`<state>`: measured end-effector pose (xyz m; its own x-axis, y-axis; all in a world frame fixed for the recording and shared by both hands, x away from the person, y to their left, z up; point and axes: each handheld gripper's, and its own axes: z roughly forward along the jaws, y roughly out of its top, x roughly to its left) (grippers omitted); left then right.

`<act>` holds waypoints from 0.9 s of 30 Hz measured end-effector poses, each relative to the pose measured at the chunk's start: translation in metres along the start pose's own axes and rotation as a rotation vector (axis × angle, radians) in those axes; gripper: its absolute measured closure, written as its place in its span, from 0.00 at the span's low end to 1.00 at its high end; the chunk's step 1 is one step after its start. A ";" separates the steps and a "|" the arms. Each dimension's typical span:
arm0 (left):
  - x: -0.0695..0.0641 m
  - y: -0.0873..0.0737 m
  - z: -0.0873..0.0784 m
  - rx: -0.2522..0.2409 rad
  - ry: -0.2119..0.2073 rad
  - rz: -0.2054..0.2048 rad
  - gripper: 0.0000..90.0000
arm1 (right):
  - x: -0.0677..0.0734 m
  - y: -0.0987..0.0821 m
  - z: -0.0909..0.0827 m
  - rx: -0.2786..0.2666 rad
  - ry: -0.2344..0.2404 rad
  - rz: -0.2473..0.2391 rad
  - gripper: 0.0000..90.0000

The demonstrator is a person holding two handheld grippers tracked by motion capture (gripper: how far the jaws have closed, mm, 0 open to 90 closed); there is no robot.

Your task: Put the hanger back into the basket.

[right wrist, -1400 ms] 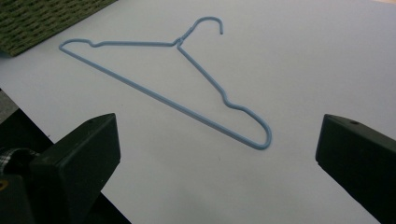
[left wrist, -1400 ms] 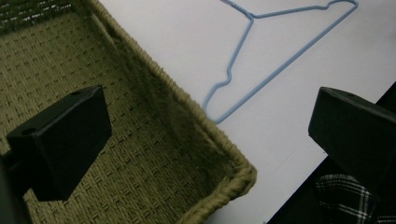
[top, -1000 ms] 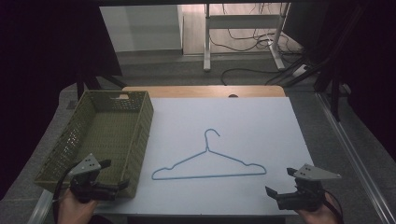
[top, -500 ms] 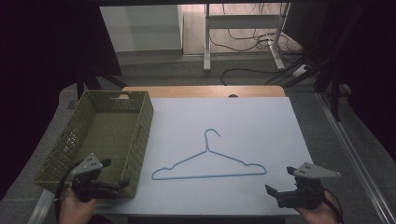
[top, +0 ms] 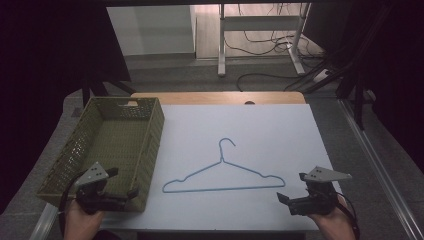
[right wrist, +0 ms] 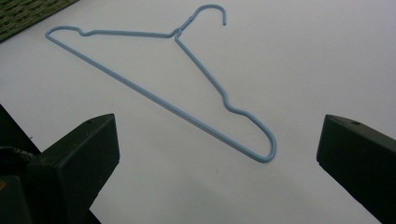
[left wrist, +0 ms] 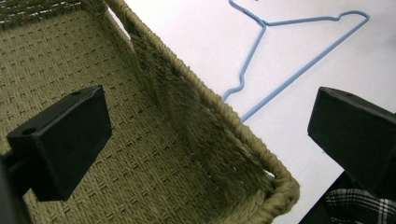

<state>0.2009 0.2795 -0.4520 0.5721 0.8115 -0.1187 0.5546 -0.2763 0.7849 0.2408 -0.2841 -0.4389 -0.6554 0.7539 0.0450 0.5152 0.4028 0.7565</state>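
A light-blue wire hanger [top: 225, 189] lies flat on the white table top [top: 280, 130], hook pointing away from me. My left gripper [top: 131, 194] is open at the near right corner of the green woven basket [top: 150, 145], jaws pointing right. In the left gripper view its jaws straddle the basket's corner [left wrist: 252, 154], and the hanger [left wrist: 280, 84] lies beyond. My right gripper [top: 283, 200] is open near the front edge, just right of the hanger's right end. In the right gripper view the hanger [right wrist: 154, 96] lies ahead of the spread jaws, untouched.
The basket's floor [top: 107, 145] holds nothing that I can see. A wooden table edge [top: 215, 98] runs behind the white top. Beyond it, a desk frame [top: 260, 45] and cables lie on the floor.
Both hands have shifted only slightly near the front edge. The hanger and the basket lie where they were.
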 end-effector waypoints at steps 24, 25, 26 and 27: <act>-0.008 0.018 0.010 -0.003 -0.039 0.056 0.00 | -0.006 0.033 0.033 0.032 0.031 -0.014 0.00; -0.010 0.020 0.010 -0.004 -0.041 0.061 0.00 | -0.006 0.034 0.034 0.032 0.031 -0.013 0.00; -0.010 0.020 0.010 -0.004 -0.041 0.061 0.00 | -0.006 0.036 0.036 0.033 0.034 -0.014 0.00; -0.012 0.024 0.012 -0.005 -0.046 0.065 0.00 | -0.006 0.037 0.038 0.034 0.036 -0.015 0.00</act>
<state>0.2144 0.2575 -0.4391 0.6342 0.7673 -0.0953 0.5125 -0.3249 0.7948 0.2847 -0.2544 -0.4359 -0.6825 0.7286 0.0577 0.5233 0.4319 0.7345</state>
